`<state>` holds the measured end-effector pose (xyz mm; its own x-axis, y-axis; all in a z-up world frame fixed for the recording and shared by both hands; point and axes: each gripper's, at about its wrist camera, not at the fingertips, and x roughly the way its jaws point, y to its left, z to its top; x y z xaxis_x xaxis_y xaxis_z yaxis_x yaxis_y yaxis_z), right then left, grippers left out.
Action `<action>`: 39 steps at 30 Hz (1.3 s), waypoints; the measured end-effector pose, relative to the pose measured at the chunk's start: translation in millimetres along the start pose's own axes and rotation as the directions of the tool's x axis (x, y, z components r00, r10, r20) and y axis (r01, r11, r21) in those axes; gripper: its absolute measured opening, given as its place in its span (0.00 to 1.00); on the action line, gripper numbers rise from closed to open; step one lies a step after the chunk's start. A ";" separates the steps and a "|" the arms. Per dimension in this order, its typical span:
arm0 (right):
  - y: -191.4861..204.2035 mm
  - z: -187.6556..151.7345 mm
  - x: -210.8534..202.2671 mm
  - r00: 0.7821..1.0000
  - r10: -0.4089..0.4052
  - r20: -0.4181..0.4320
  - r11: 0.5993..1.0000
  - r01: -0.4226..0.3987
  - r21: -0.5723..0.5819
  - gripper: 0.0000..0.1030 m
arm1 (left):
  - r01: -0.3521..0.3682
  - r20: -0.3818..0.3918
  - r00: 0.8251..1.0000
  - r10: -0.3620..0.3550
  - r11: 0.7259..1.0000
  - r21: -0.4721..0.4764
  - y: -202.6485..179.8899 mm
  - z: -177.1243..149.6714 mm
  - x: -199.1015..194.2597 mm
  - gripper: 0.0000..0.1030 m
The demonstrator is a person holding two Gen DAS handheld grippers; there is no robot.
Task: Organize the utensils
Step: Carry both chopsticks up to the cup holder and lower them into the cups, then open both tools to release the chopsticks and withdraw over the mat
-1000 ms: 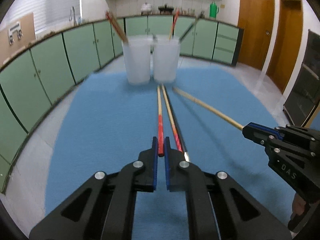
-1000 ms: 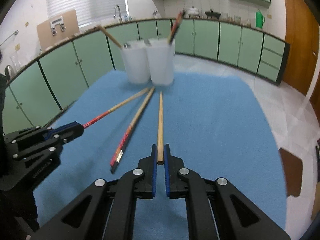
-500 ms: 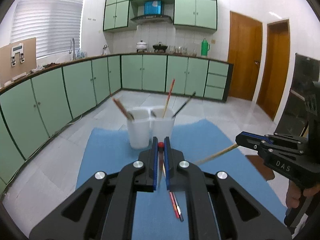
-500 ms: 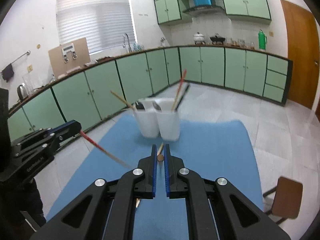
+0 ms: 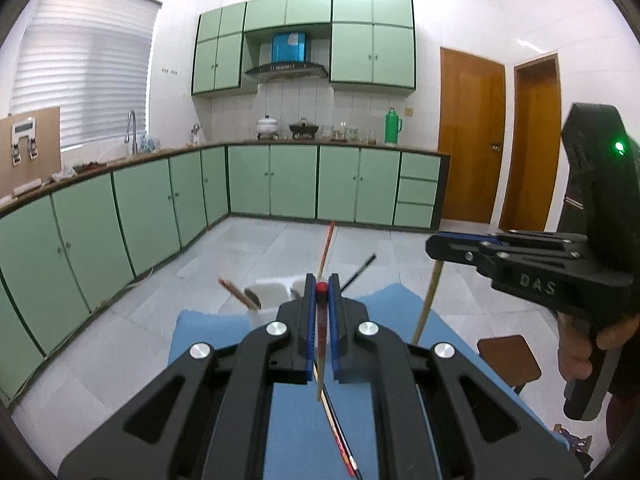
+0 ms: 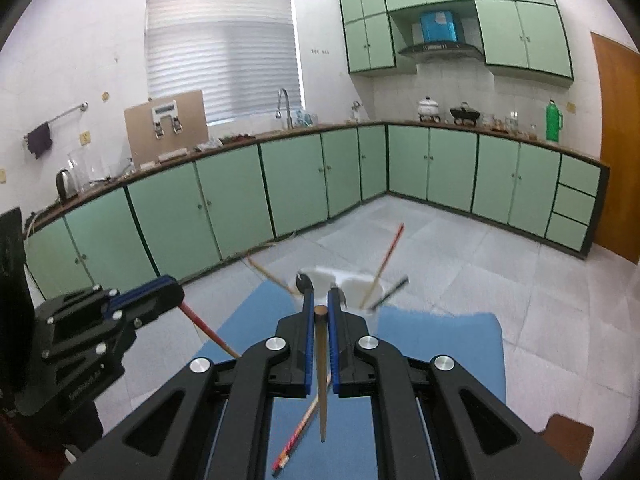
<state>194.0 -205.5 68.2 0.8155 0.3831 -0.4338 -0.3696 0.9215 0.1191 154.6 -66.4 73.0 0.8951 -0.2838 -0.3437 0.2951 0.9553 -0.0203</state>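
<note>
A kitchen of green cabinets [image 5: 294, 186] wraps the background, with pale floor tiles below and a blue mat [image 6: 440, 344] covering the work surface nearest the cameras. At the mat's far edge stand two white cups [image 6: 352, 280] side by side, partly hidden behind the gripper fingers in both views. Out of them lean several utensils: a red-topped chopstick [image 5: 327, 248] and a dark one [image 5: 362, 270] from the right cup, a wooden-handled piece [image 5: 234, 289] and what looks like a spoon bowl from the left.

The left gripper [image 5: 321, 300] is raised above the mat, its blue-lined jaws pinched narrow on a red-ended chopstick [image 5: 320, 322] — the red tip sits at the fingertips and the pale shaft hangs down below them. The right gripper [image 6: 320, 310] is likewise lifted, closed tight on a plain wooden chopstick [image 6: 321, 364] that points down toward the mat; from the left wrist camera that stick drops nearly straight below the right gripper's tips.

On the mat beneath lies a pair of decorated chopsticks [image 6: 298, 434] — red and dark banded ends, close together. A brown stool [image 5: 508, 358] sits off the mat's right side.
</note>
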 end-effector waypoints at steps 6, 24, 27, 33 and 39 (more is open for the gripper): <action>-0.6 45.7 2.6 0.996 -0.009 0.091 1.000 0.012 -0.024 0.06 | -0.020 0.082 0.996 0.019 1.000 0.005 5.9 34.8 3.5 0.05; -39.7 109.3 101.0 0.975 -0.111 0.190 0.994 0.112 0.007 0.06 | -0.061 0.098 0.993 0.063 0.998 -0.017 34.6 81.0 109.3 0.05; -44.5 101.1 121.1 0.980 -0.112 0.163 0.994 0.112 0.011 0.06 | -0.062 0.065 0.996 0.064 0.998 -0.024 42.3 73.9 129.7 0.05; -52.9 83.5 152.4 0.987 -0.129 0.099 0.992 0.129 0.001 0.09 | -0.065 -0.014 0.998 0.064 0.997 -0.038 56.2 56.3 164.9 0.06; -69.0 73.0 134.8 0.975 -0.191 0.114 0.982 0.190 0.023 0.20 | -0.085 -0.006 0.996 0.085 0.995 -0.058 67.3 53.9 156.8 0.24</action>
<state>361.9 -212.8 66.7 0.9166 0.2046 -0.3435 -0.1976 0.9787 0.0554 332.8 -51.1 68.3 0.9149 -0.2014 -0.3500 0.1982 0.9791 -0.0455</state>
